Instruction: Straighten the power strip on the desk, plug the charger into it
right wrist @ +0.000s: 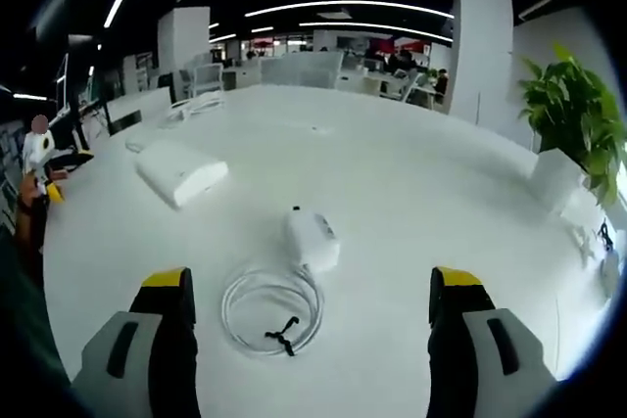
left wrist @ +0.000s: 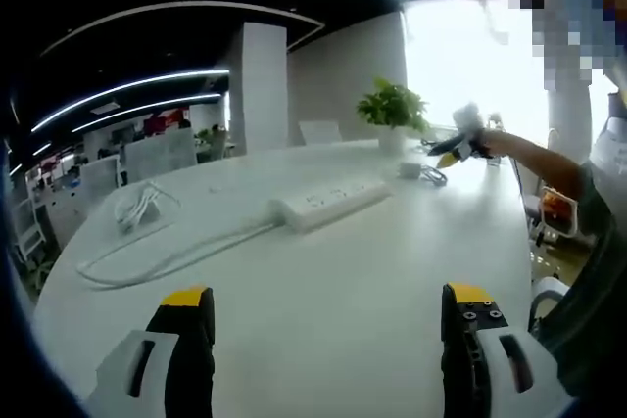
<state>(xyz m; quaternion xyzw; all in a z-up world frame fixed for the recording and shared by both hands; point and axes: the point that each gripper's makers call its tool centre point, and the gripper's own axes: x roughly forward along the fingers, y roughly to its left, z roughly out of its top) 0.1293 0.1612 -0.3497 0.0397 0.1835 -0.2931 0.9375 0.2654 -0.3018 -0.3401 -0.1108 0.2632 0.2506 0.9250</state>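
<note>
A white power strip [left wrist: 329, 203] lies at an angle on a white desk [left wrist: 372, 281], its cord trailing away. Near a potted plant [left wrist: 392, 110], a white charger [right wrist: 312, 239] sits beside its coiled cable [right wrist: 271, 308]. Left gripper [left wrist: 328, 325] and right gripper [right wrist: 309, 312] both hover wide open, holding nothing.

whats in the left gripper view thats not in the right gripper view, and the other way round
Left gripper view alone: the power strip's full length with its long cord trailing off, and the right gripper reaching out by the plant. Right gripper view alone: the charger up close with its tied coiled cable, and the open right gripper just short of it. Both: the white desk, the potted plant, the office behind.
</note>
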